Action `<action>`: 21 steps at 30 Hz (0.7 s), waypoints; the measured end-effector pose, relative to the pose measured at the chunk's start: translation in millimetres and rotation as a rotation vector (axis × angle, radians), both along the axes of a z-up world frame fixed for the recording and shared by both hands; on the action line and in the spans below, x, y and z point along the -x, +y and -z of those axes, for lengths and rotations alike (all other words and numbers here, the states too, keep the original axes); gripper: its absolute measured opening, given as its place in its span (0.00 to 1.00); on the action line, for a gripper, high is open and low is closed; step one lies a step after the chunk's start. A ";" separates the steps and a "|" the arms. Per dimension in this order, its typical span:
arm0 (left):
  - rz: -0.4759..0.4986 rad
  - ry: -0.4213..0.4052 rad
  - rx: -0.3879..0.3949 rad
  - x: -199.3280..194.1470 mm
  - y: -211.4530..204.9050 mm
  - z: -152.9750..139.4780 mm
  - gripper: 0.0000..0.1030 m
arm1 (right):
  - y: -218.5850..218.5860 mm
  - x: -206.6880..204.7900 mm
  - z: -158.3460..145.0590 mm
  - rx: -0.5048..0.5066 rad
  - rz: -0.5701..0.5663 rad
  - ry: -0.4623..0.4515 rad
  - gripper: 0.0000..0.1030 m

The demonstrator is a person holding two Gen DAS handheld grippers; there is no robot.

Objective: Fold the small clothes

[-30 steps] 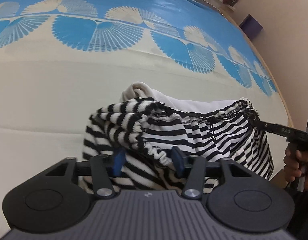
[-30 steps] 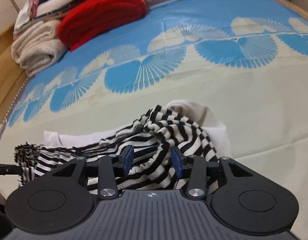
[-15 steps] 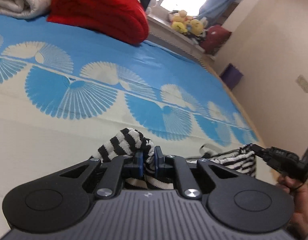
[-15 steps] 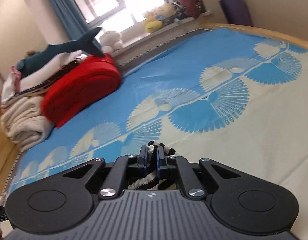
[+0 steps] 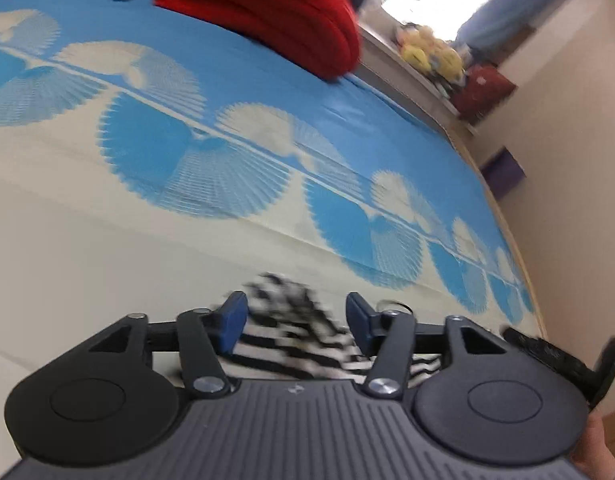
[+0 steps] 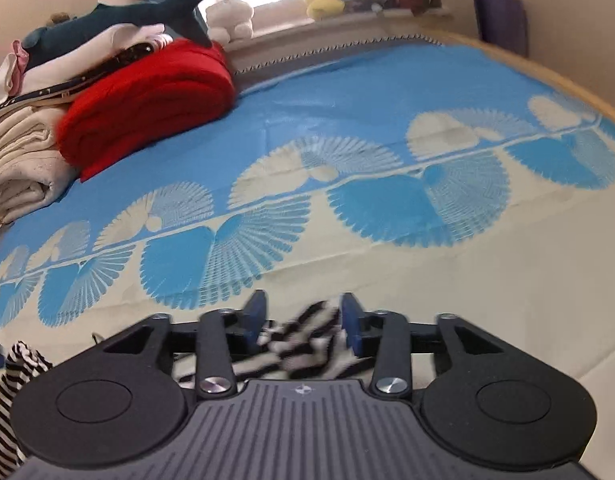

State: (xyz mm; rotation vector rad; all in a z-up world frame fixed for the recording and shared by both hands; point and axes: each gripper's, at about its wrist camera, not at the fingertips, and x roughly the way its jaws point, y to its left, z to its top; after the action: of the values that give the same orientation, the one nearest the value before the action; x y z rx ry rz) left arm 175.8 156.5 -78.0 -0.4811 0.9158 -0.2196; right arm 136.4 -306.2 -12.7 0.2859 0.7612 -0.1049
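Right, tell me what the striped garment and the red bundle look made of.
Striped garment: soft knit, likely cotton jersey, matte; it crumples limply between the open right claw pads, though blurred. Red bundle: thick fuzzy fabric, possibly fleece or knit; rounded folds, matte nap.

A red folded blanket (image 6: 147, 104) is seen far ahead on the blue-patterned bed (image 6: 347, 100), a shark plush (image 6: 119, 16) (dark blue) lying above it.

A small black-and-white striped garment (image 5: 295, 332) is seen bunched and motion-blurred low on the cream part of the bed, its crumpled fabric humped up in the middle, while another striped portion (image 6: 15, 392) is shown hanging at the left edge.
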 end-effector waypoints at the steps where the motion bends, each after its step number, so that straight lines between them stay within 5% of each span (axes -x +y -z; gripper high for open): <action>1: -0.010 0.013 -0.037 2.7 3.4 -0.3 0.60 | -8.1 2.1 3.5 -0.017 0.003 0.021 0.55; 5: 0.030 0.052 -0.155 2.6 7.2 10.4 0.60 | -22.2 3.9 21.4 -0.043 -0.043 0.133 0.56; 10: 0.084 0.048 -0.283 -1.9 -13.8 23.9 0.59 | -1.7 0.4 32.9 0.101 -0.120 0.170 0.54; 11: 0.089 0.037 -0.299 -0.5 -16.6 25.6 0.59 | 0.8 -0.9 32.3 0.106 -0.121 0.162 0.48; 12: 0.093 0.026 -0.307 -2.3 -19.7 26.7 0.58 | 1.6 -2.0 31.3 0.107 -0.115 0.153 0.30; 14: 0.110 0.016 -0.312 -6.7 -23.0 29.0 0.37 | -0.7 -5.6 29.5 0.089 -0.096 0.146 0.03; 15: 0.116 0.010 -0.311 -8.7 -22.9 27.3 0.09 | -3.0 -7.0 26.9 0.075 -0.082 0.136 0.01; 19: -0.044 -0.089 -0.225 -11.7 2.9 7.8 0.04 | -12.6 -0.7 -2.7 0.102 0.041 -0.072 0.00; 21: -0.052 -0.096 -0.253 -13.5 -0.5 6.9 0.05 | -7.6 0.2 -9.9 0.132 0.054 -0.135 0.01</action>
State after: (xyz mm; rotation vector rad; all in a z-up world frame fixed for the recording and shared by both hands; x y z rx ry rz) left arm 189.3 156.0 -84.9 -0.2579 0.8227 -0.0772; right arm 136.1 -313.8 -2.8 0.1855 0.6094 -0.1844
